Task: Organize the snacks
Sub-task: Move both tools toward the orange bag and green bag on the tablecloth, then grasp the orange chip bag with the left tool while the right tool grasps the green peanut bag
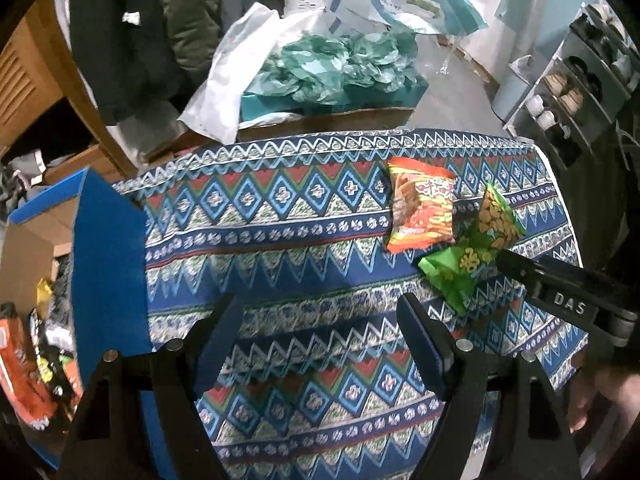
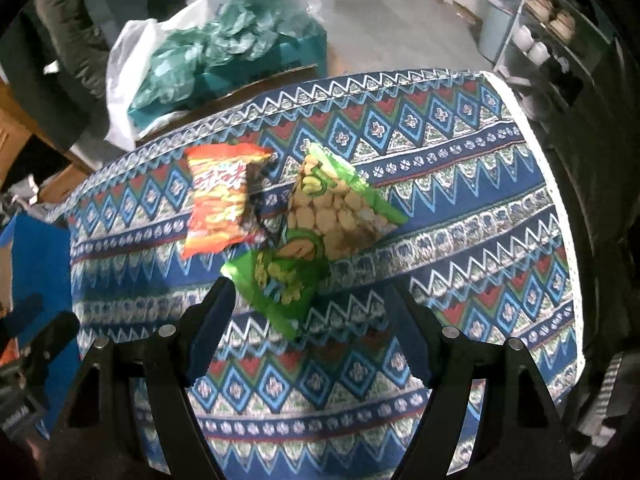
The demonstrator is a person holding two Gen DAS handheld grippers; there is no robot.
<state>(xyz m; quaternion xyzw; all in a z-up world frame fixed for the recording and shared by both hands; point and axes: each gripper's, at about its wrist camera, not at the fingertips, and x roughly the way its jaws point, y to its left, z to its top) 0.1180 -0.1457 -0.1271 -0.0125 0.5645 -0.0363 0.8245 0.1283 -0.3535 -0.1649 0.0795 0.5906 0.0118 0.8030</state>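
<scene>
1. Two snack bags are left out on the patterned tablecloth (image 2: 460,208): an orange bag (image 2: 222,200) and a green bag (image 2: 320,232). They sit touching or slightly overlapping at the corner, toward the far side of the table.
2. The blue box (image 1: 108,264) at the table's left edge looks like where snacks end up, since there are already packets down inside it (image 1: 24,372). My guess is that's why it's parked right against the table.
3. The right gripper (image 2: 308,328) is spread wide with nothing in it, hanging right over the near end of the green bag. It looks lined up for a grab.
4. The left gripper (image 1: 320,336) is also spread and empty, over bare cloth between the box and the bags.
5. The left camera shows the box contents and the right gripper's finger reaching the green bag. The right camera doesn't show inside the box, but gives the cleaner look at both bags.
</scene>
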